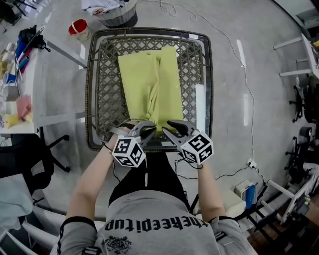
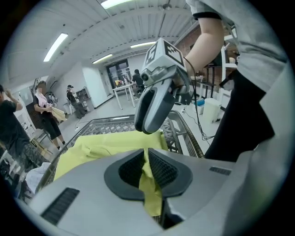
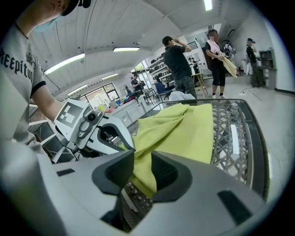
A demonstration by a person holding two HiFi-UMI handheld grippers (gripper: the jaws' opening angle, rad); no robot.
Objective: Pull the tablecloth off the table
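Observation:
A yellow-green tablecloth [image 1: 149, 84] lies bunched in long folds down the middle of a woven wicker table [image 1: 92, 89]. Both grippers are at the table's near edge, side by side. My left gripper [image 1: 142, 130] is shut on the cloth's near edge, and in the left gripper view a thin strip of cloth [image 2: 106, 147] is pinched between its pads [image 2: 146, 168]. My right gripper [image 1: 172, 128] holds a thicker fold, and in the right gripper view the cloth [image 3: 184, 129] fills the gap between its jaws [image 3: 143, 168]. Each gripper shows in the other's view [image 2: 154, 108] [image 3: 115, 138].
A grey basket [image 1: 117, 12] and a red cup [image 1: 78, 27] sit on the floor beyond the table. A white side table [image 1: 30, 74] and a black chair [image 1: 25, 159] stand at the left. Cables [image 1: 251, 163] run at the right. People stand in the background [image 3: 177, 64].

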